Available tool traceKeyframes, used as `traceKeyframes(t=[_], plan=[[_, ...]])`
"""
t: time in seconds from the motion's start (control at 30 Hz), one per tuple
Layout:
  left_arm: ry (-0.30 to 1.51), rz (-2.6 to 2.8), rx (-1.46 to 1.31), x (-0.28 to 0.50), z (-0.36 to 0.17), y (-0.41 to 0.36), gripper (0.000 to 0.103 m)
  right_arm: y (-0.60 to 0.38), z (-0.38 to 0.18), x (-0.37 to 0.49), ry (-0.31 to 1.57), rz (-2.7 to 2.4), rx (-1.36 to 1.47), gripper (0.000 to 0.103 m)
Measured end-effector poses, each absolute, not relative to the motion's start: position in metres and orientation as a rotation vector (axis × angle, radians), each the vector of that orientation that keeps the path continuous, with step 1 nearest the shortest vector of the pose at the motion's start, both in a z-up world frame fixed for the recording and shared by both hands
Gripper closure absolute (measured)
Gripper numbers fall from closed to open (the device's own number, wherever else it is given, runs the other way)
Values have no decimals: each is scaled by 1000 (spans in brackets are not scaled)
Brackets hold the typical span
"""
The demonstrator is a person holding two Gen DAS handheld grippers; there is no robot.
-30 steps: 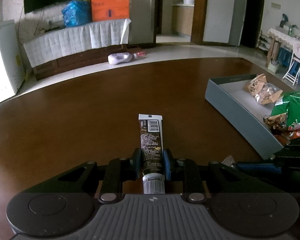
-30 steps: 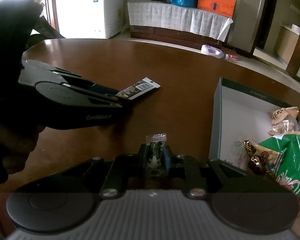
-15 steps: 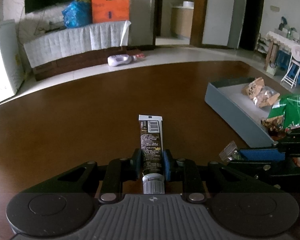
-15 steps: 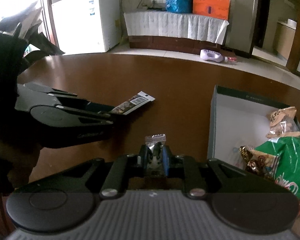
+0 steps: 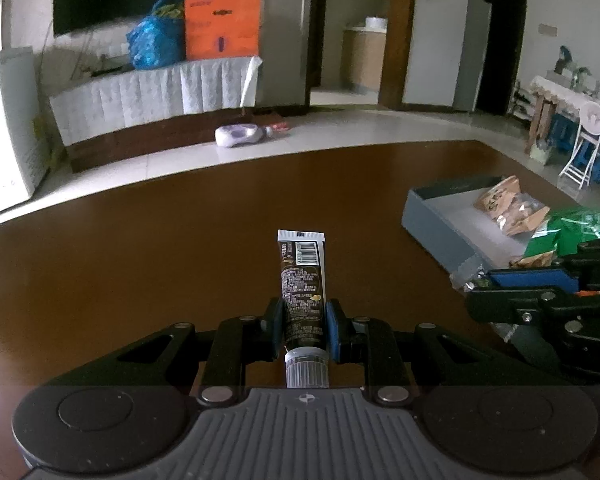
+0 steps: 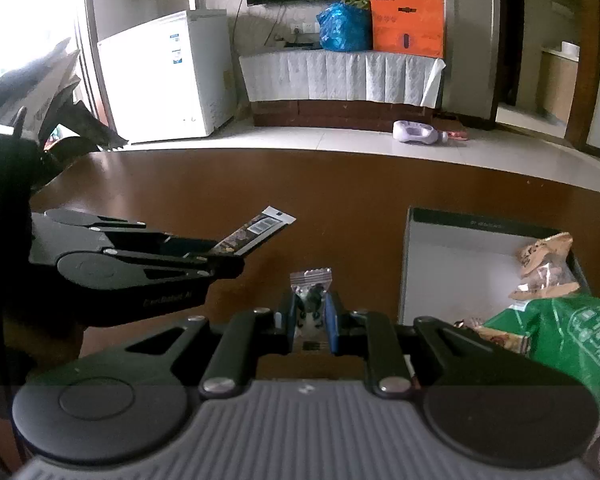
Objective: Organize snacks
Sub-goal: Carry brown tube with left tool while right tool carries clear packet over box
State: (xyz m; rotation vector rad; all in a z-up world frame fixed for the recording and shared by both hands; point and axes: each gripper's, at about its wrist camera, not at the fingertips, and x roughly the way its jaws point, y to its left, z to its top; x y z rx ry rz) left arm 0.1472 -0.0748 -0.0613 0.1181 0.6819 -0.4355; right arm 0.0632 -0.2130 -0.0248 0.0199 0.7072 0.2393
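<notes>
My left gripper [image 5: 303, 322] is shut on a dark tube [image 5: 302, 280] with a grey cap and a barcode end, held above the brown table [image 5: 160, 248]. It also shows in the right wrist view [image 6: 256, 232], sticking out of the left gripper [image 6: 220, 258]. My right gripper [image 6: 310, 312] is shut on a small clear-wrapped candy [image 6: 311, 286]; in the left wrist view it [image 5: 470, 286] is at the right, by the grey box [image 5: 432, 220]. The box [image 6: 404, 264] holds a green bag [image 6: 572, 332] and brown snack packets [image 6: 544, 264].
The table's far edge [image 6: 340, 158] curves across the view, with tiled floor beyond. A white freezer [image 6: 168, 80] and a cloth-covered bench [image 6: 340, 76] stand against the back wall. A folding chair [image 5: 584, 144] is at the far right.
Both grippers have risen a little with their loads; the table and box sit lower in the views. The right gripper has moved closer to the box's near corner.
</notes>
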Motion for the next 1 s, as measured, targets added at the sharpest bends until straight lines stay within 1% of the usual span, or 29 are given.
traceKeyframes(t=[0.43, 1.0], plan=[[618, -488, 107, 135, -39, -97, 80, -230, -12, 42, 672, 207, 28, 87], [588, -520, 105, 127, -29, -115, 80, -235, 14, 28, 639, 162, 34, 87]])
